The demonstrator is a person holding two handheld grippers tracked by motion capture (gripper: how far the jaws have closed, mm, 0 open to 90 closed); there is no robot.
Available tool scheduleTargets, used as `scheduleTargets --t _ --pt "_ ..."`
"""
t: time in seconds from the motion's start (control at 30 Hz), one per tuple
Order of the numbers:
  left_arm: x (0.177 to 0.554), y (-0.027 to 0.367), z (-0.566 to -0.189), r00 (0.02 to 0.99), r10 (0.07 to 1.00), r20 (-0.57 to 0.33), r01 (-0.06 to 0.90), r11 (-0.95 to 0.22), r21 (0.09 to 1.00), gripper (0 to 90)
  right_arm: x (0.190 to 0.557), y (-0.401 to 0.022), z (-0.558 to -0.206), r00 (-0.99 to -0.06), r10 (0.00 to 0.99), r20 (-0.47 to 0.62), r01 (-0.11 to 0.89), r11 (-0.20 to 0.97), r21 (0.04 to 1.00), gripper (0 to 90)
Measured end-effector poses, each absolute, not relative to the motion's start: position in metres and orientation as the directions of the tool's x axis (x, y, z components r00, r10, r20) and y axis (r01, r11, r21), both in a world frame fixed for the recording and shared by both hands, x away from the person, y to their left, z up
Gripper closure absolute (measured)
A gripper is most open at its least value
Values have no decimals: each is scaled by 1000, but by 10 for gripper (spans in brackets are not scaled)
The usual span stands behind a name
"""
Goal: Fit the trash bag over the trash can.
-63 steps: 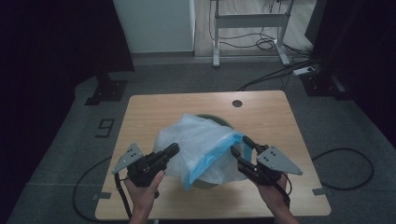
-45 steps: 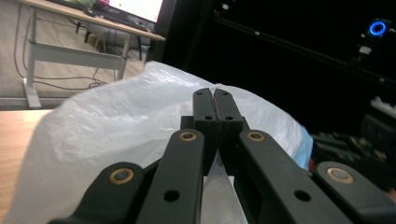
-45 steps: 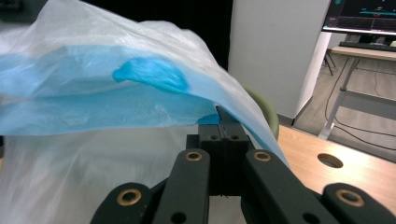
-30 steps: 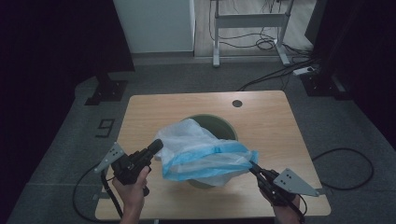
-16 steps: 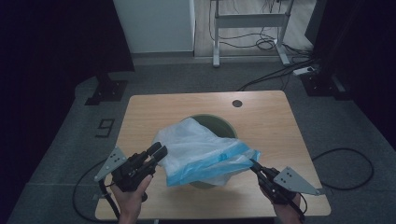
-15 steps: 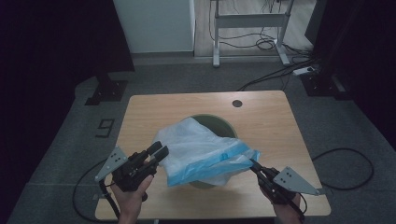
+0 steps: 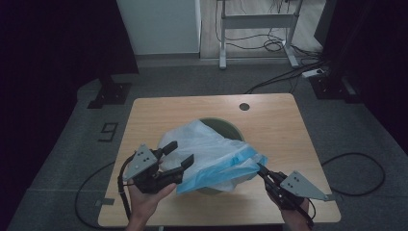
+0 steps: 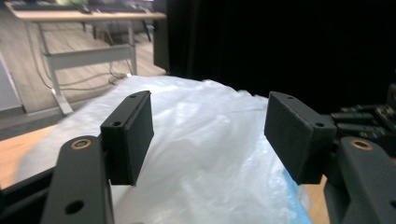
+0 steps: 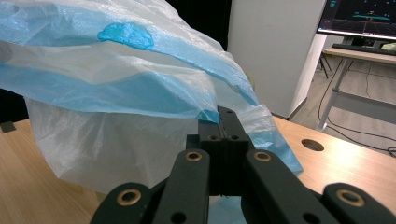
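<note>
My left gripper has just been opening: its jaws now stand well apart, and nothing is pinched between them. In the left gripper view the two black pads frame the plastic bag from just in front of it, and none of the film reaches in between the pads. From the high view that gripper sits at the near left of the table, right beside the bag's left flank; whether a fingertip brushes the film I cannot quite tell from that angle.

My right gripper is clamped tight on the bag. In the right gripper view its jaws meet with a fold of the blue-edged film caught at their tips, and the film rises away from them up and to the left. In the high view this gripper is at the near right of the table, gripping the bag's right-hand corner.

The bag, white and translucent with a blue band along its near edge, is draped over a round green bin at the middle of the table, covering most of its rim; only the far arc of the rim shows.
</note>
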State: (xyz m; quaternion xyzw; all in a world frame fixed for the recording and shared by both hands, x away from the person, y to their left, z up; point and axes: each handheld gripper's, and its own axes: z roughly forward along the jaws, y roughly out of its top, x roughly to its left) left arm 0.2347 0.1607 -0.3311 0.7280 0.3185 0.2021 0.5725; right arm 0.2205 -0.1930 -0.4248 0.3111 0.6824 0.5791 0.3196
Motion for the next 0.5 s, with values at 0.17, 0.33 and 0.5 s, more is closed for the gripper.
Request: scheduleTargets --t 0.17,0.33,0.5 --pt "244 144 -334 738 671 -76 263 -182 947 275 221 -190 -425 -605 793 -73 59 136 989 888" --pt "251 133 -344 748 661 -66 289 -234 928 220 221 -188 -426 -608 791 -71 62 137 989 888" --pt "256 122 -354 753 655 -56 311 -280 908 200 221 -187 -426 -609 790 -70 62 135 989 888"
